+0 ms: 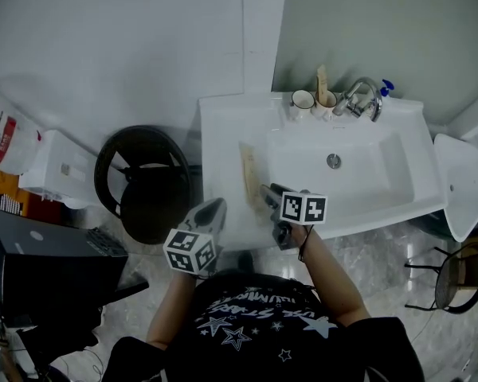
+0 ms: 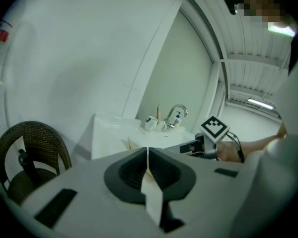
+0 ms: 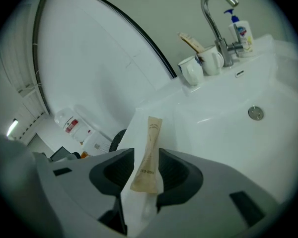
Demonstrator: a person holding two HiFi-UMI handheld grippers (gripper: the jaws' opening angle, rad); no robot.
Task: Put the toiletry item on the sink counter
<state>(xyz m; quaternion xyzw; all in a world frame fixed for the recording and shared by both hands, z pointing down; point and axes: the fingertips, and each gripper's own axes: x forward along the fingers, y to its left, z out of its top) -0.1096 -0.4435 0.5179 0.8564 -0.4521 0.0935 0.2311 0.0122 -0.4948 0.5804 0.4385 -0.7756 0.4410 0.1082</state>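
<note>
I judge the placing step to be nearly done. The sachet lies flat on the white table, on the strip to the left of the basin, with its long side running away from me. The right tongs sit at its near end, spread wide. In the right gripper view the sachet's near end shows in the gap between the two pads with daylight on both sides, so neither pad presses on it and nothing is pinched. The left tongs hover just off the front edge of the table. They are pressed together with nothing between them, and I read them as idle.

What remains, as I see it, is to get clear. I would draw the right tongs straight back along the sachet's own line, keeping them spread and lifting a little. That way neither pad drags the near end or flips the light packet off the table. The cups and the tap at the back are well apart from all this.
</note>
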